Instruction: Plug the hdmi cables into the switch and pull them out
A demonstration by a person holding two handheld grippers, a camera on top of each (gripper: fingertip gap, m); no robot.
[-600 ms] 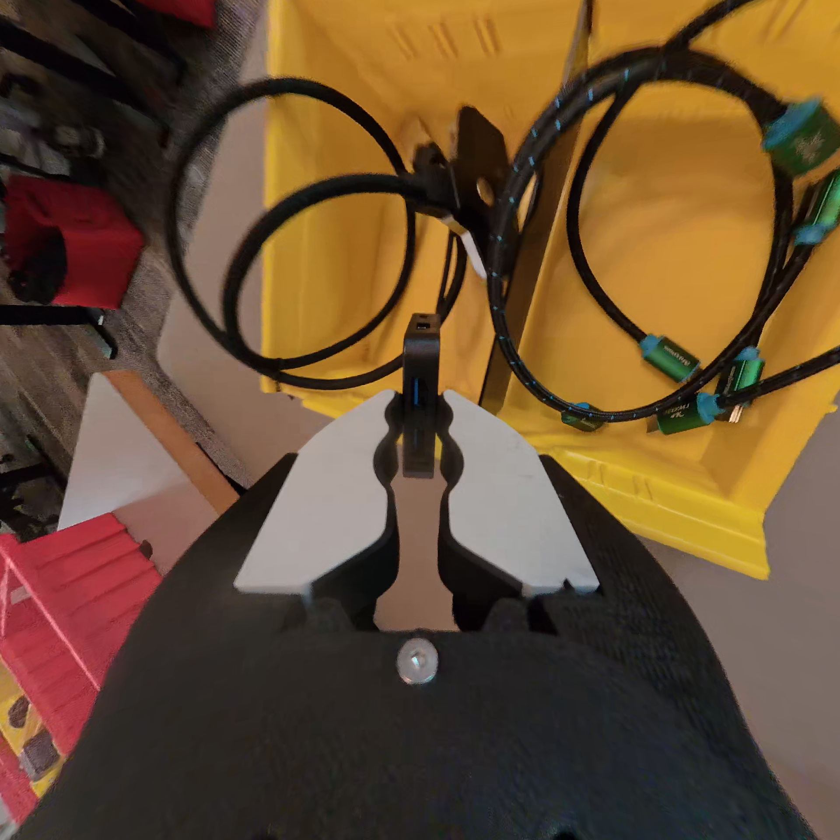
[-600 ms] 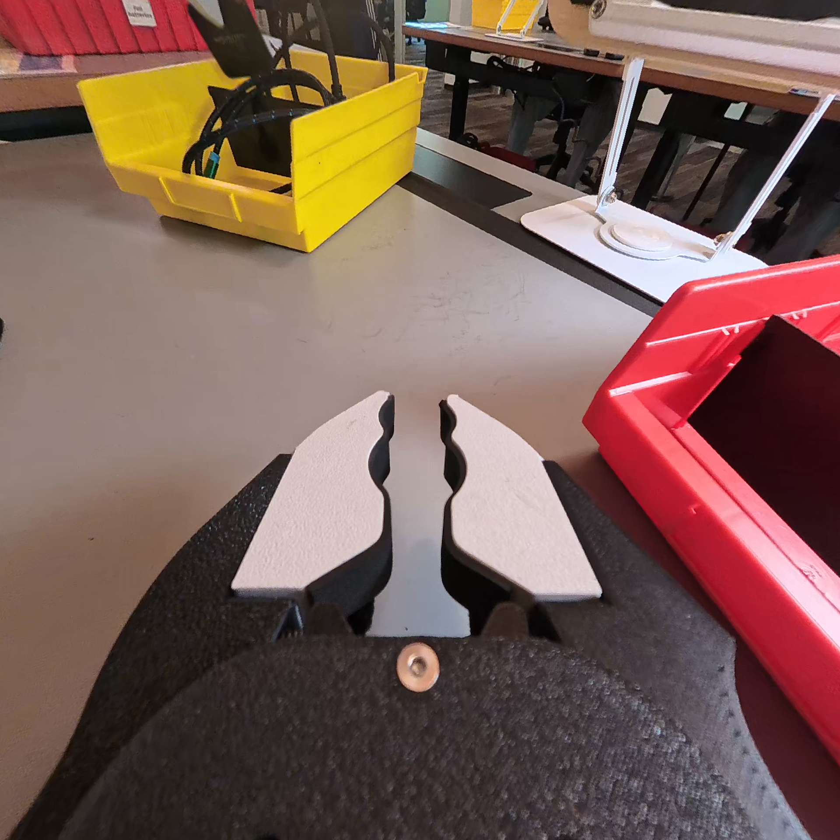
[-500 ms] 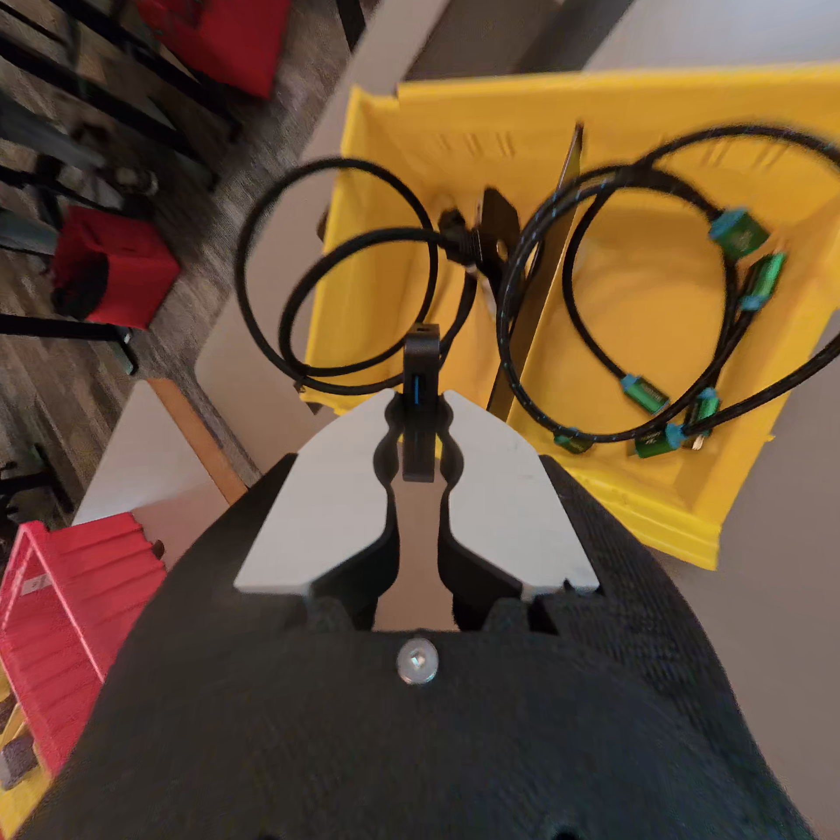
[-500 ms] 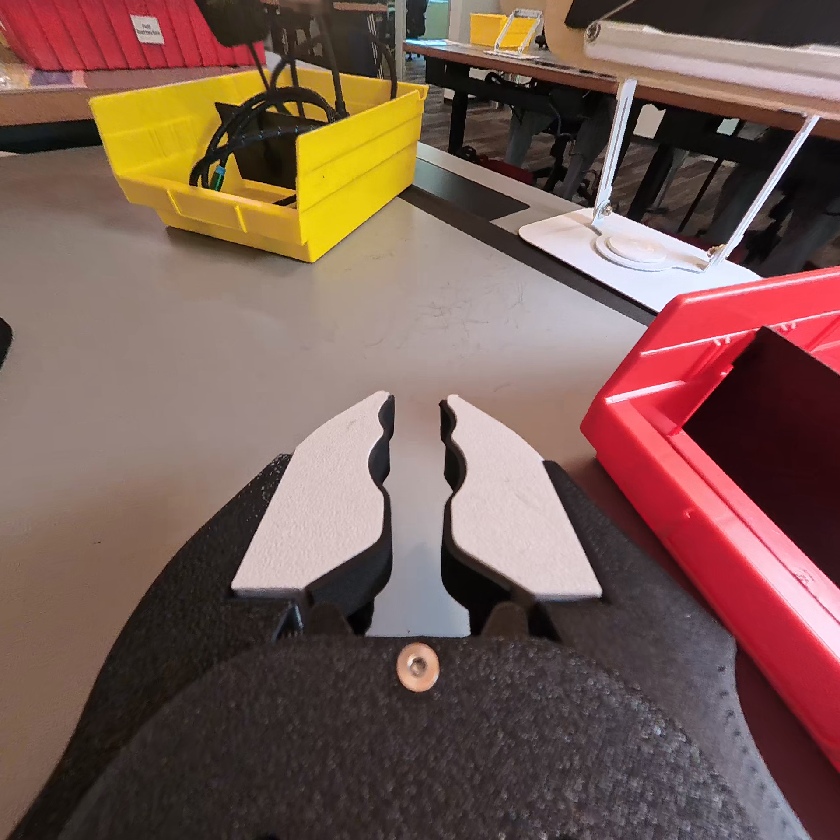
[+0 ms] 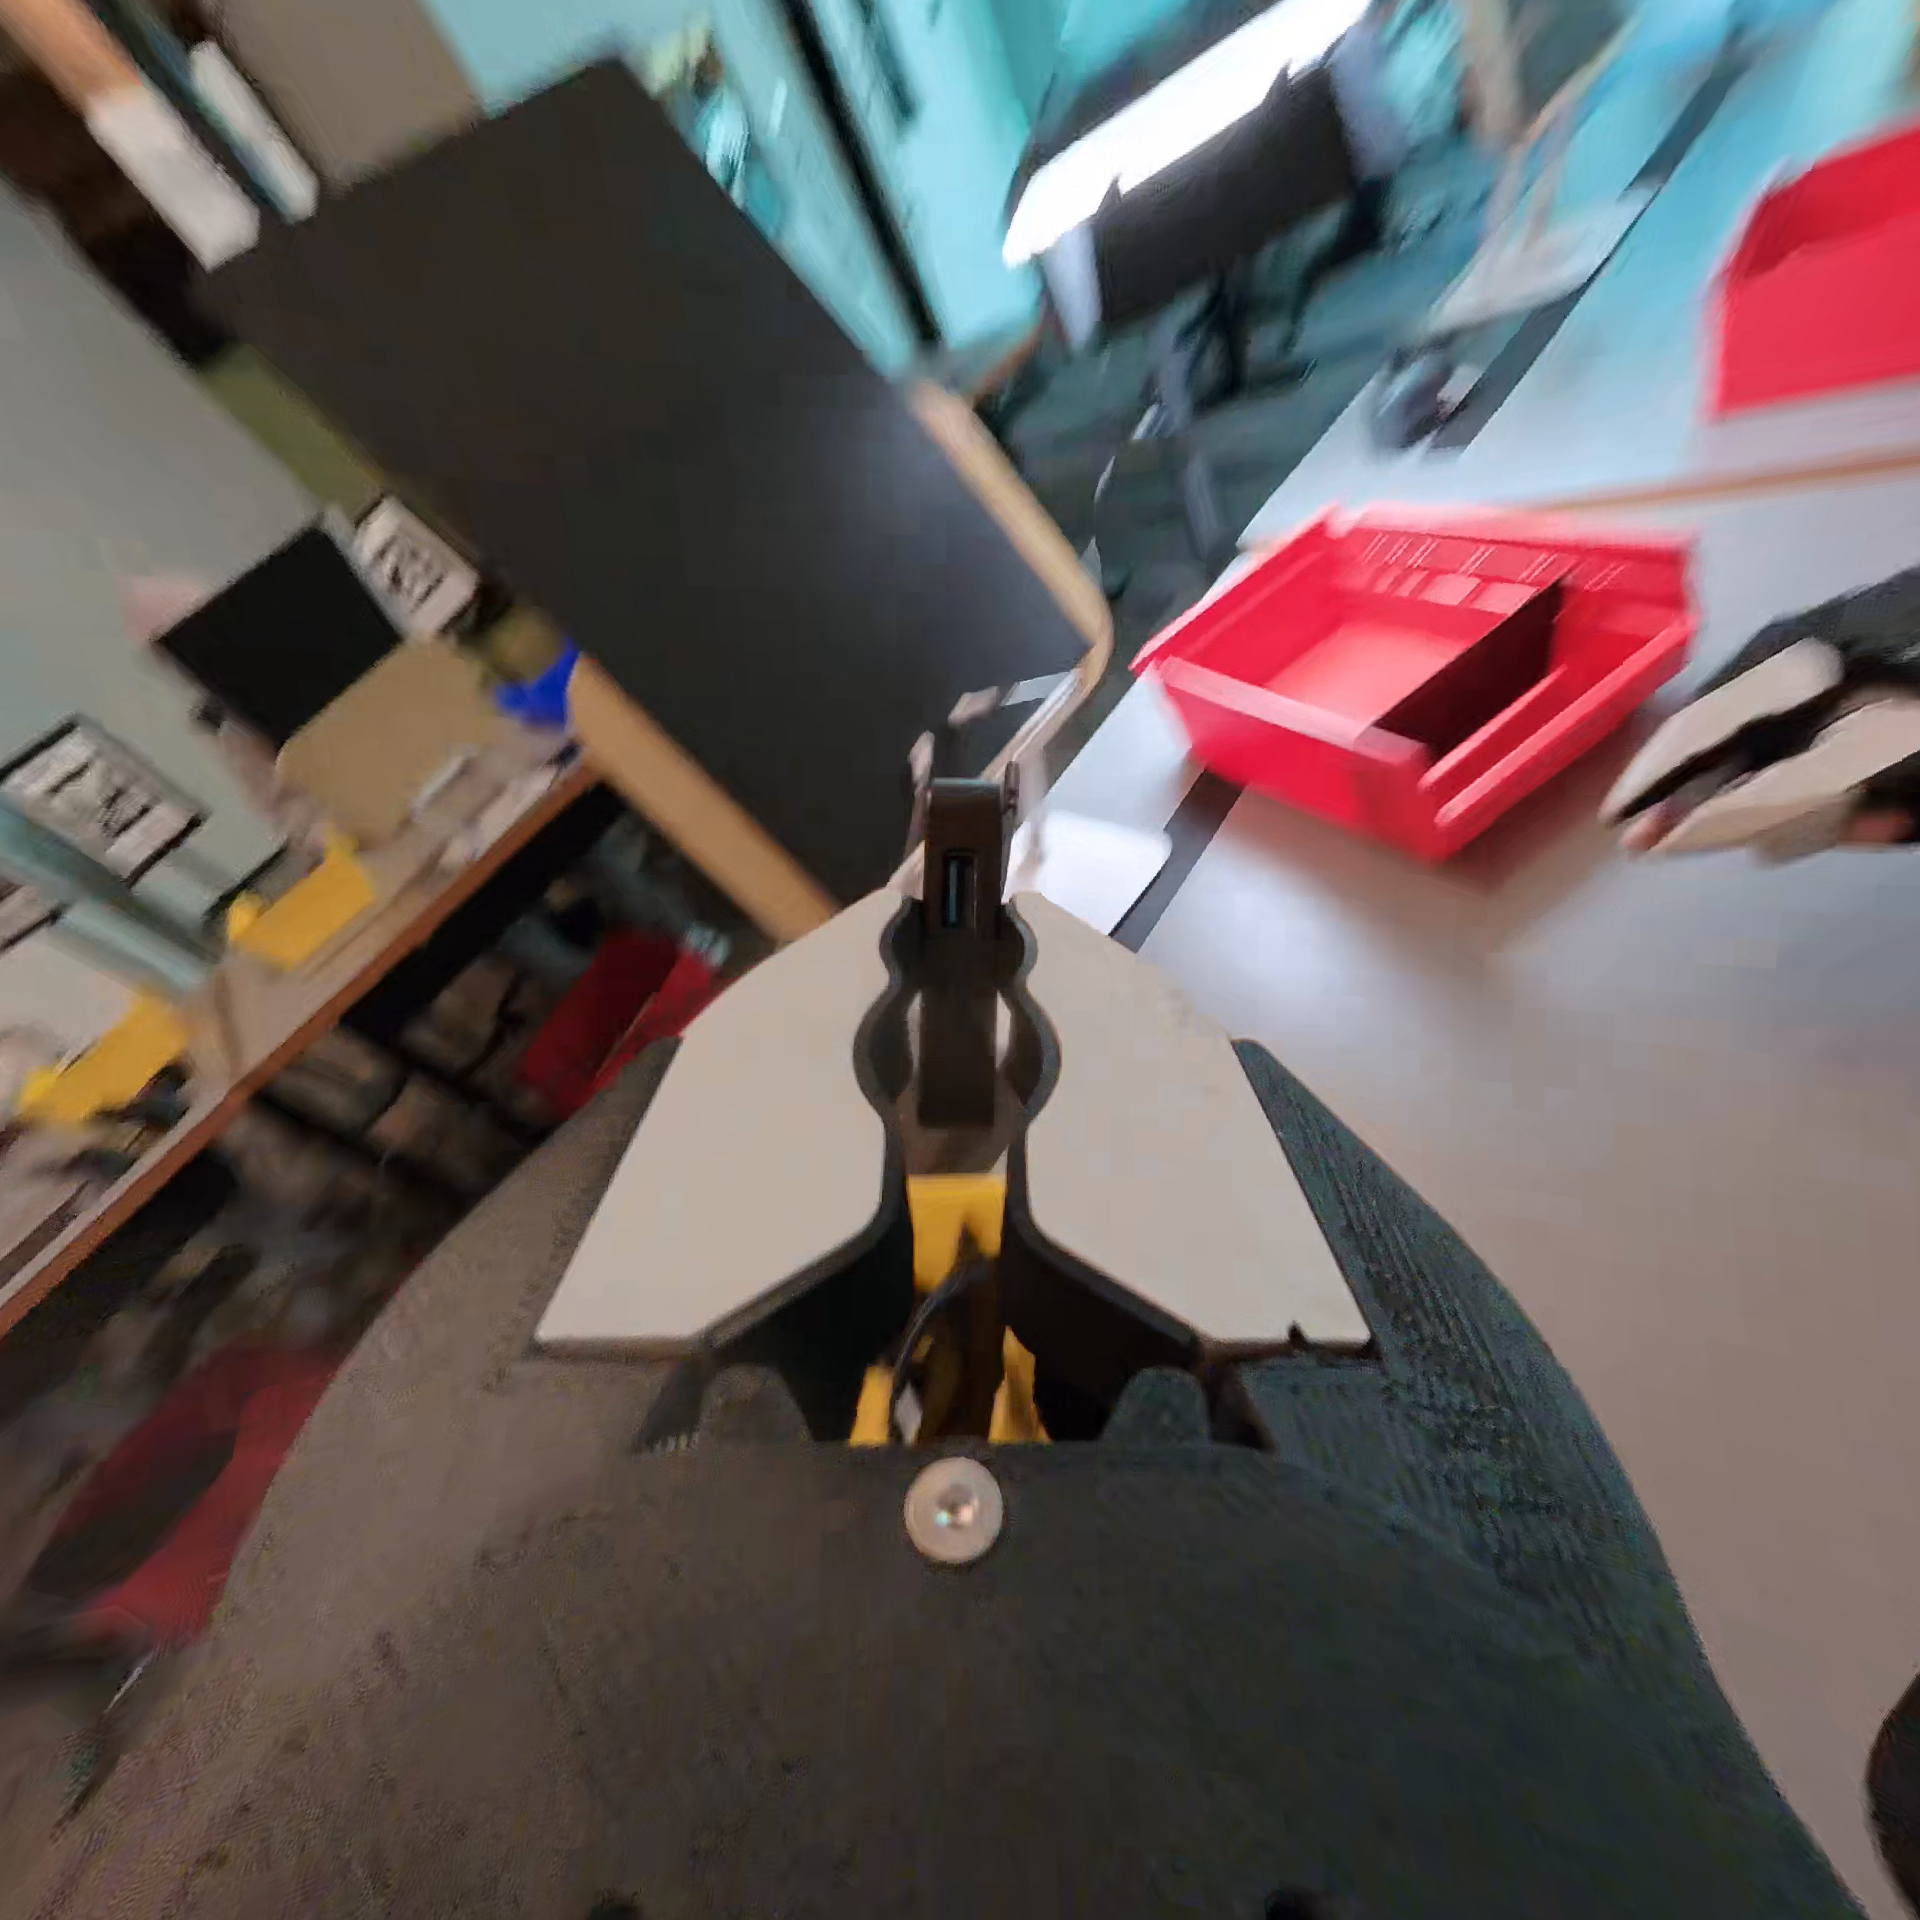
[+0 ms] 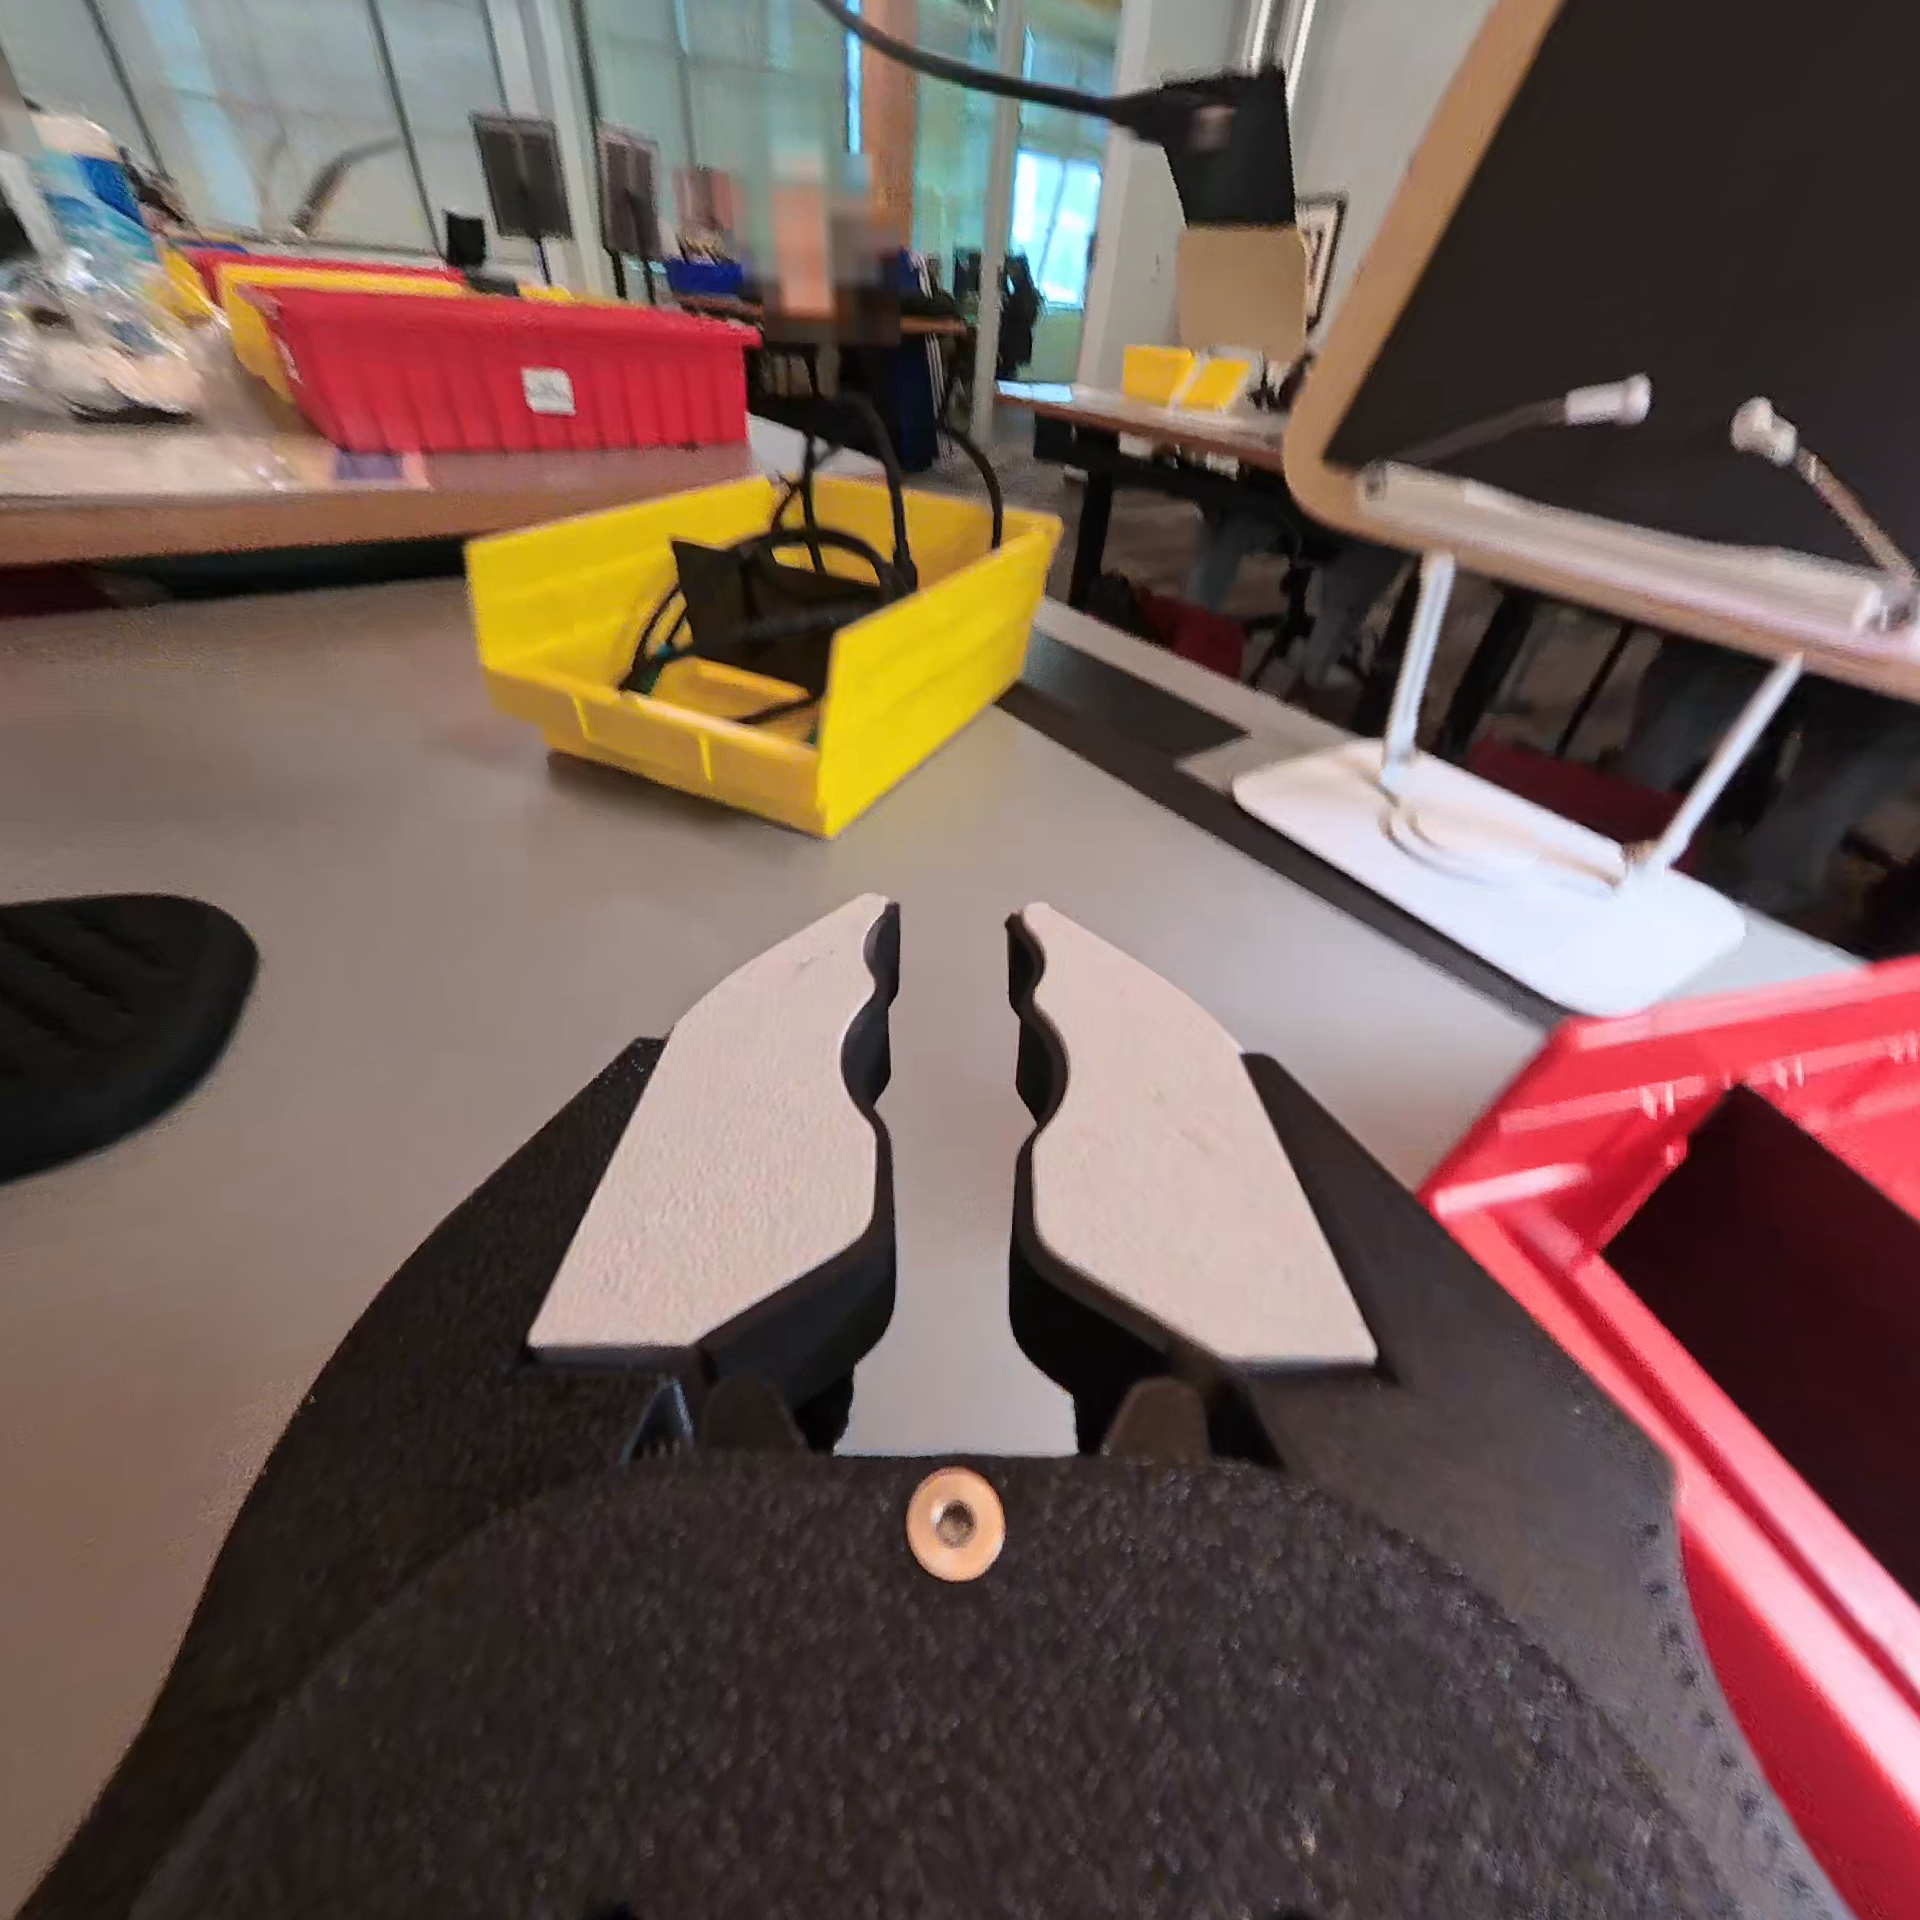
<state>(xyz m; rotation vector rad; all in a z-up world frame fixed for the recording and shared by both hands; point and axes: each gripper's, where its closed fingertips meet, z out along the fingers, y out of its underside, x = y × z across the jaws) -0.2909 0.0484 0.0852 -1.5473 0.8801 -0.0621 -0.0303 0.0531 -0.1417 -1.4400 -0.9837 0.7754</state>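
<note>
While the left gripper [image 5: 958, 914] clamps the black switch [image 5: 962, 935] at frame centre, it should set it flat on the desk [image 5: 1558, 1143]; the right gripper [image 6: 951, 914], narrowly parted and empty, waits low, cables in the yellow bin [image 6: 914, 665].

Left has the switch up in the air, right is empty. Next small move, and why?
Probably lower the switch, clamped in the left gripper, onto the bare grey table. The right gripper is open and empty, and the cables lie in the yellow bin.

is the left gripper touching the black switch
Touching. In the left wrist view the left gripper is clamped on the black switch, both inner finger edges pressed against its sides with no gap showing.
</note>
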